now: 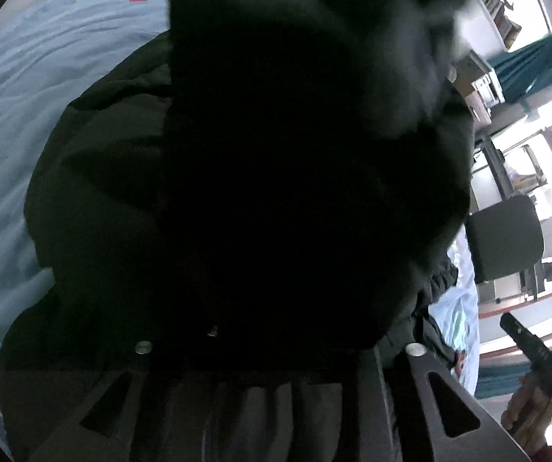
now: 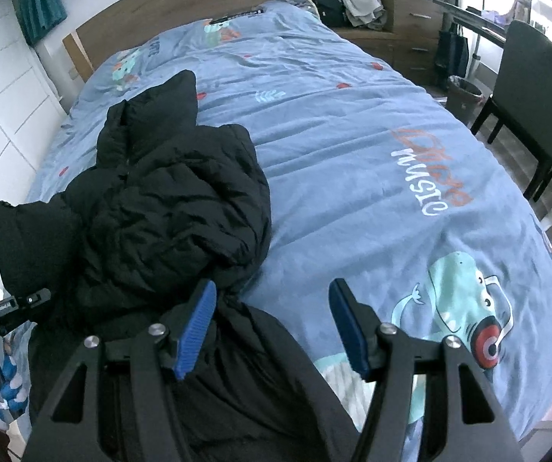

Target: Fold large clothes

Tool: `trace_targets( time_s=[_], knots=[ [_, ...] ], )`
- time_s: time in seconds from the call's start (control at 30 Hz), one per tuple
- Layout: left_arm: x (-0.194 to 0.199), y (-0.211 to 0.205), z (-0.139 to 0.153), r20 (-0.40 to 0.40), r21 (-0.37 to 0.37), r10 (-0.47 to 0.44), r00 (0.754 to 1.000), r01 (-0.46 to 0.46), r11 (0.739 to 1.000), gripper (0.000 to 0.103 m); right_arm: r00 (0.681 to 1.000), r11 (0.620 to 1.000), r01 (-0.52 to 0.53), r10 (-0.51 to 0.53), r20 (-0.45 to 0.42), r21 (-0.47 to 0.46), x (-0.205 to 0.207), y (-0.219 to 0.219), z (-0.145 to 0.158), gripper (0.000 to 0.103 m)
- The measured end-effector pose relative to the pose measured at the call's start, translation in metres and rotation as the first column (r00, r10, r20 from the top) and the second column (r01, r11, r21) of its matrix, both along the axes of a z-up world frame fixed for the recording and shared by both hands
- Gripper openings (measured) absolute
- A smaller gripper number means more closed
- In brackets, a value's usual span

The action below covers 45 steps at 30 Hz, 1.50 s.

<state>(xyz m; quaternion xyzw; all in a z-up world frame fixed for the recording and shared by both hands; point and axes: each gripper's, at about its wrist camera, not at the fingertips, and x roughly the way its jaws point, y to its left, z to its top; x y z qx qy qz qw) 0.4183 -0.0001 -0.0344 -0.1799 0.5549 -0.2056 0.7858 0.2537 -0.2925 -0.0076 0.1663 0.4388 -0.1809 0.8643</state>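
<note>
On the left half of a wide bed (image 2: 352, 146), one black quilted puffer jacket (image 2: 168, 208) lies in a crumpled heap, its padded nylon shell glossy and creased into soft ribs, with one sleeve end (image 2: 18, 238) sticking out toward the left edge. Its lower part spills over the near edge of the bed, under the right tool (image 2: 272, 327). That tool hangs above the jacket with its two blue ribbed pads (image 2: 195, 331) spread well apart and nothing between them, so it is released. The bed wears a light blue cotton cover, lightly wrinkled, printed with cartoon figures, small red marks and the word "MUSIC" in white. Behind it stands a plain wooden headboard (image 2: 183, 4), and to the right a wooden chest of drawers (image 2: 414, 11) and one dark upholstered chair (image 2: 533, 88). From the left wrist view, the same black padded fabric fills almost the whole picture and covers the fingertips of the left tool (image 1: 276, 350); only its two dark metal arms show, and I cannot tell whether it grips the cloth.
</note>
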Motion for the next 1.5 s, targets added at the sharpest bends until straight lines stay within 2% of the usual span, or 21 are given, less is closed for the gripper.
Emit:
trace_targets(
  time_s=[0.07,0.13,0.27,0.37,0.53,0.63,0.77,0.93,1.13,1.33,1.5],
  knots=[
    [-0.008,0.002,0.007,0.007,-0.003,-0.019,1.000,0.019,1.000,0.040,1.000,1.000,-0.016,0.016,-0.002,-0.004,-0.001,0.003,-0.001,0.060],
    [-0.017,0.001,0.011,0.003,-0.005,-0.054,0.999,0.054,0.999,0.043,0.999,0.999,-0.033,0.033,-0.004,-0.012,-0.001,0.007,-0.001,0.060],
    [-0.038,-0.002,0.017,-0.021,-0.001,-0.150,0.988,0.150,0.989,0.044,0.998,0.998,-0.065,0.065,0.004,-0.023,0.004,0.018,0.004,0.060],
    [-0.065,0.024,0.011,-0.026,0.009,-0.184,0.983,0.184,0.983,0.045,0.995,0.995,-0.095,0.096,0.009,-0.029,0.011,0.028,0.008,0.060],
    [-0.071,0.044,0.023,0.016,0.005,-0.131,0.991,0.131,0.991,0.047,0.984,0.983,-0.177,0.178,0.023,-0.045,0.031,0.062,0.017,0.060],
    [-0.048,0.053,0.035,0.057,0.031,-0.087,0.995,0.085,0.996,0.052,0.969,0.969,-0.244,0.245,0.030,-0.048,0.051,0.088,0.020,0.060],
    [-0.018,0.046,0.032,0.118,0.107,-0.054,0.992,0.041,0.993,0.052,0.939,0.939,-0.338,0.341,0.035,-0.060,0.081,0.128,0.019,0.060],
    [0.012,0.027,0.015,0.185,0.248,-0.027,0.982,-0.020,0.969,0.052,0.895,0.893,-0.446,0.447,-0.003,-0.063,0.112,0.178,-0.006,0.060],
    [0.018,0.014,-0.020,0.204,0.364,-0.032,0.978,-0.046,0.930,0.052,0.871,0.871,-0.488,0.482,-0.097,-0.050,0.128,0.199,-0.056,0.060],
    [0.018,0.005,-0.045,0.211,0.410,-0.058,0.976,-0.034,0.912,0.054,0.863,0.869,-0.493,0.481,-0.152,-0.048,0.136,0.197,-0.095,0.060],
    [0.019,0.008,-0.054,0.198,0.404,-0.062,0.978,-0.023,0.914,0.054,0.859,0.864,-0.500,0.484,-0.166,-0.066,0.141,0.198,-0.113,0.061]
  ],
)
